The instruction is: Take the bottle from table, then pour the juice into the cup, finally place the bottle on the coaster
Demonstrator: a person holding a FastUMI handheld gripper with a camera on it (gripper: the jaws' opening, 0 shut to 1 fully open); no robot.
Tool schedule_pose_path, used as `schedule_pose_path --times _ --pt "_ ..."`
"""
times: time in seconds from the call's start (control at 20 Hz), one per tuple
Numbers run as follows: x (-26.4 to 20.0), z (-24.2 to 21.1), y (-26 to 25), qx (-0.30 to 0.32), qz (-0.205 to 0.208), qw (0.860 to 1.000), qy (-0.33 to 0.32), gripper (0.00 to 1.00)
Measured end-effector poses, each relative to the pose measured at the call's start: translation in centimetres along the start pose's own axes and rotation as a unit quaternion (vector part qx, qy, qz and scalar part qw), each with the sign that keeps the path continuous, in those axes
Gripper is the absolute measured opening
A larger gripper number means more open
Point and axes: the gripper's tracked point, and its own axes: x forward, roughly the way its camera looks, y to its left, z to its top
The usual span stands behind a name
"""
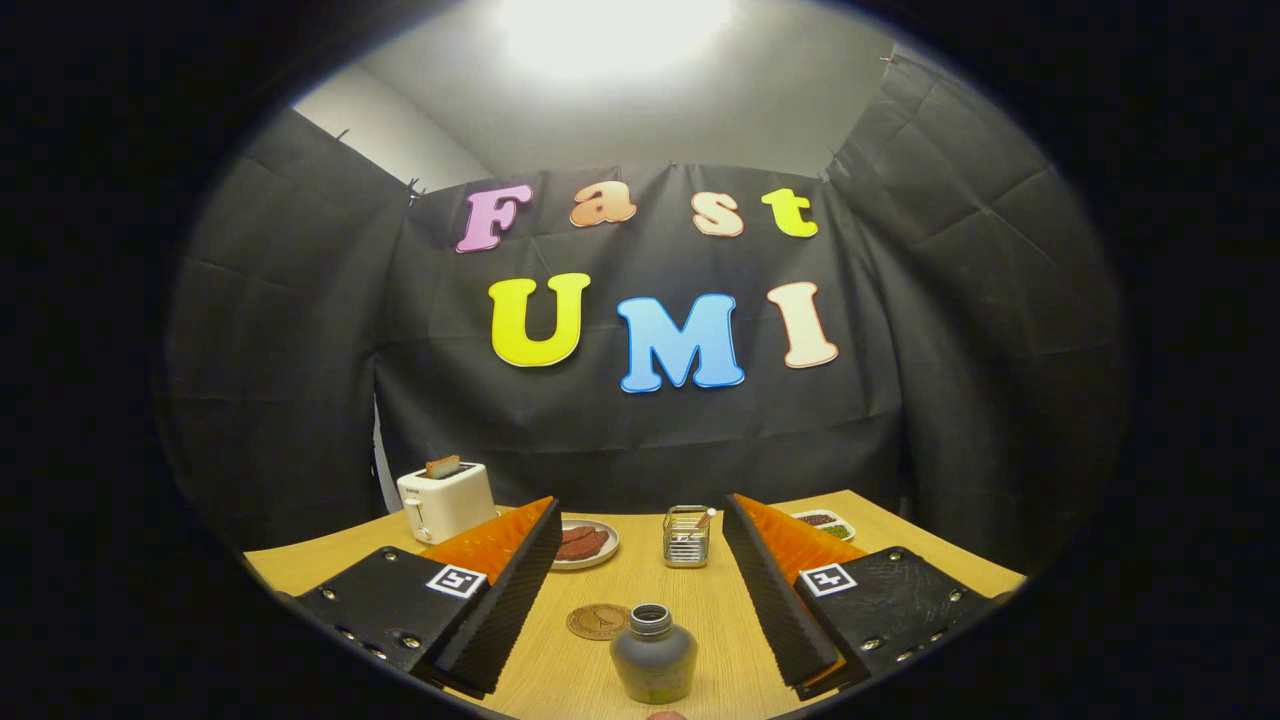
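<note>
A squat dark grey bottle (653, 655) with an open neck stands upright on the wooden table (620, 585), between my two fingers and close to their base. Neither finger touches it. My gripper (640, 508) is open wide, its ribbed black pads (505, 600) facing inward on both sides. A round brown coaster (598, 621) lies flat just beyond the bottle, slightly to its left. Further ahead, near the tip of the right finger, stands a small clear cup (686, 537) in a metal frame.
A white toaster (445, 500) with a slice in it sits at the table's far left. A plate of dark meat slices (585, 543) lies by the left fingertip. A small dish of food (826, 523) sits behind the right finger. Black cloth walls close the booth.
</note>
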Motion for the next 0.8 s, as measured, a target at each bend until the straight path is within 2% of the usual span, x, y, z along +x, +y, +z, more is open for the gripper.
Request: schedule_pose_path --times 0.8 --pt "1.3 -9.3 -0.2 -0.006 0.02 0.996 0.089 0.98"
